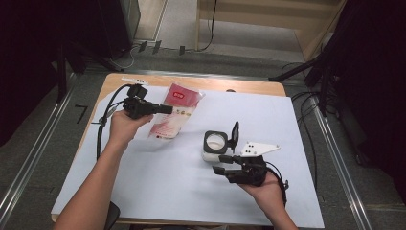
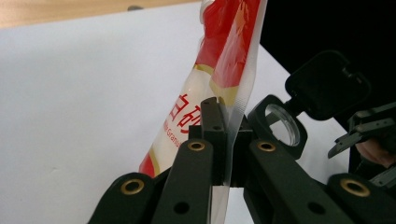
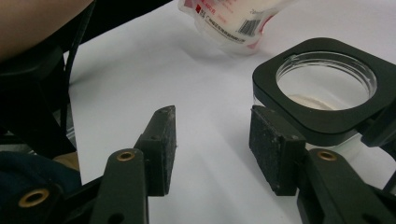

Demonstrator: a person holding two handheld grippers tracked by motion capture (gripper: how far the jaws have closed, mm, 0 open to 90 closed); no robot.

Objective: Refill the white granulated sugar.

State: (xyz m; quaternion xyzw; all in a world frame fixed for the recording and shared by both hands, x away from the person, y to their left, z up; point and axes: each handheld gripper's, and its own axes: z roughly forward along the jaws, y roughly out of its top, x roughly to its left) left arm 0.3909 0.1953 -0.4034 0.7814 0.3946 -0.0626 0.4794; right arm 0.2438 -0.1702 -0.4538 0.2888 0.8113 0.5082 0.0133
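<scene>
1. A person sits at a wooden table covered by a white sheet and holds a two-jaw gripper in each hand.
2. The left gripper sits at the far left of the sheet in the high view, with its fingers clenched on the sealed edge of a red and white pouch.
3. In the left gripper view the pouch rises up from the pinch point, its clear seam caught between the two pads.
4. In the high view the pouch is tilted, its top toward the far edge of the table and its lower end down near the sheet; in the right gripper view, that lower end shows a barcode.
5. The right gripper lies at the near right of the sheet, its fingers released and spread apart with nothing between them.
6. Just beyond the right gripper stands a small clear container with a black square rim, touching or almost touching the right-hand pad in the right gripper view.
7. Its black hinged lid stands open and upright on the side away from the pouch.
8. The container and the pouch are apart, with bare sheet between them.
</scene>
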